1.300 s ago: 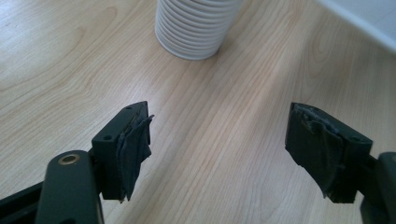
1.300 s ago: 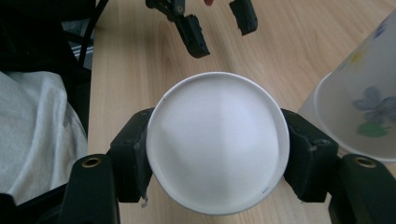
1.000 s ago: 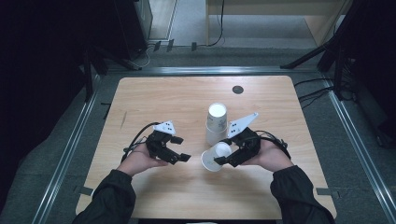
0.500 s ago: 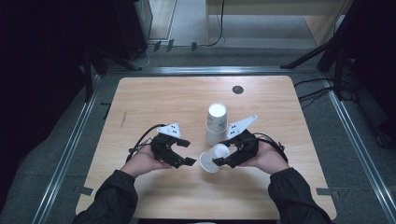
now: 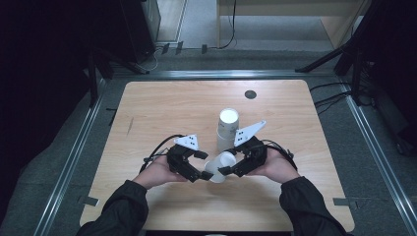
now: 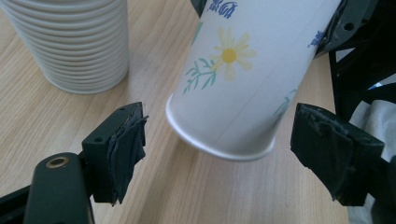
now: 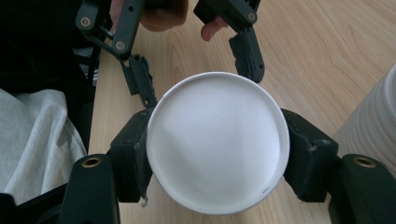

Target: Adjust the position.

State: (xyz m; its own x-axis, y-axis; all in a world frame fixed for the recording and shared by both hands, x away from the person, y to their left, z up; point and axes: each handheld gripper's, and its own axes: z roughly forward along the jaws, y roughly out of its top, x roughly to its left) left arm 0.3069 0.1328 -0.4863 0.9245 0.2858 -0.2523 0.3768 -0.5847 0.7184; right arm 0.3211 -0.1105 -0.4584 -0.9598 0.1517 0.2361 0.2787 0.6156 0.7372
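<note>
Right gripper [image 7: 217, 154] fingers pinch a single paper cup [image 5: 218, 167] at its base end, pads pressed on both sides, cup lying sideways above the table [image 5: 162, 103] near the front edge. Left gripper [image 6: 233, 149] fingers spread wide, jaws just been opening; cup's rim end sits between them, pads not touching it. Flower print shows on the cup wall in the left gripper view. Just behind, stack of cups [image 5: 227, 129] stands upright, close to the right gripper. Farther back, small dark disc [image 5: 250, 94] near the far edge, well apart.
</note>
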